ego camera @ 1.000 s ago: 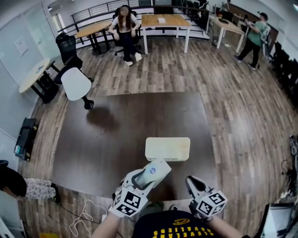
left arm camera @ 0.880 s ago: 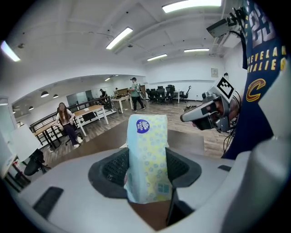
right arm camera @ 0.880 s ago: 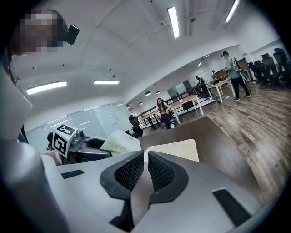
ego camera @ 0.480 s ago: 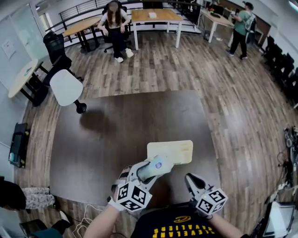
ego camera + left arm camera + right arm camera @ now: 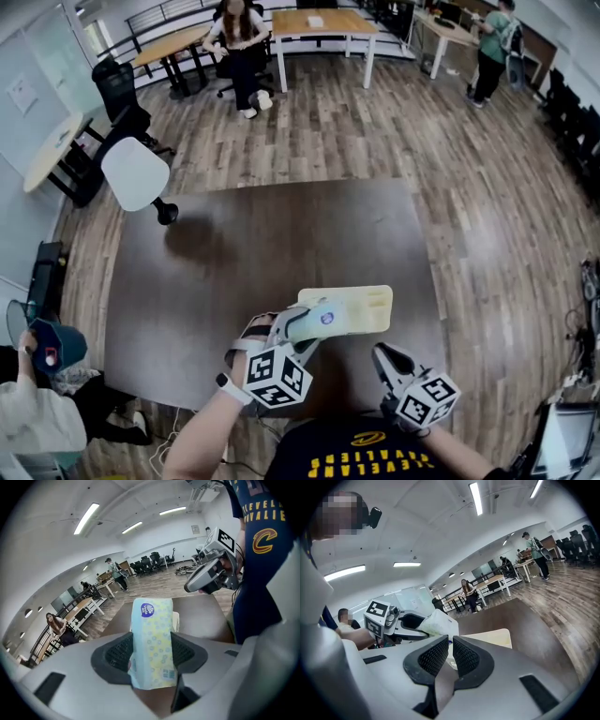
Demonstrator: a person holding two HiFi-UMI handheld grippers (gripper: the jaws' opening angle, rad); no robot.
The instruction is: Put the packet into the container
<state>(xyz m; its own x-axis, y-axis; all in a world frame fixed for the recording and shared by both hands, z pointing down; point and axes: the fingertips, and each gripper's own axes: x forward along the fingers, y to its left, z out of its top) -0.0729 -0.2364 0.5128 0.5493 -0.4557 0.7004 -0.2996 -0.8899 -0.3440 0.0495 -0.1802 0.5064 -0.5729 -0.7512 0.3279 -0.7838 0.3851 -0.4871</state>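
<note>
Pale, yellow-dotted packet [image 5: 151, 634] sat clamped between my left tool's [image 5: 151, 652] widely spread jaws, hovering at the cream container's [image 5: 370, 307] near edge on the table [image 5: 234, 262]; my right tool [image 5: 450, 657] was closed, empty.

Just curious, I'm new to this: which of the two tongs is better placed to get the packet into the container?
The left tongs: they already grip the packet, right at the container's near edge. The right tongs sit nearer the person, closed and empty.
</note>
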